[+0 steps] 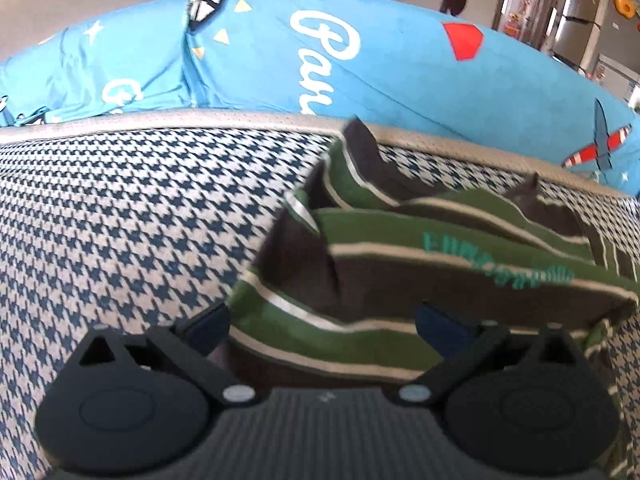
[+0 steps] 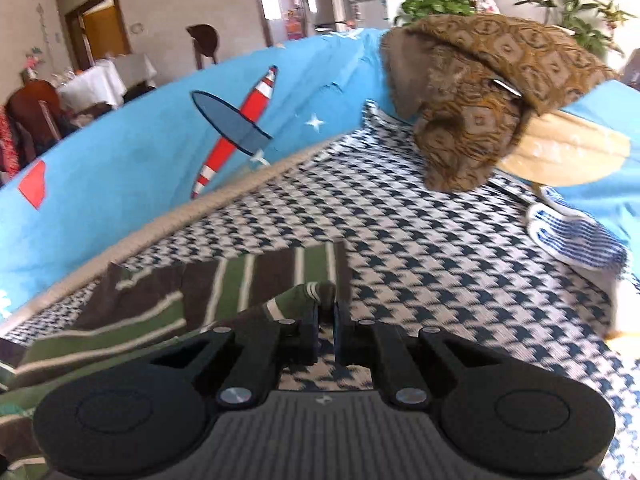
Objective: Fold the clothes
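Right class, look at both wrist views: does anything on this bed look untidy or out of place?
Yes. The striped garment lies bunched in uneven ridges on the houndstooth cover, not folded flat. The right gripper pinches one edge; the left gripper is open.

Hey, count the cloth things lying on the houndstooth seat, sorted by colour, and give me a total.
Green and brown striped: 1, the striped shirt, pinched by the right gripper, with the left gripper open around its edge.
Brown patterned: 1, the cushion.
Blue and white striped: 1, the small cloth.
Total: 3
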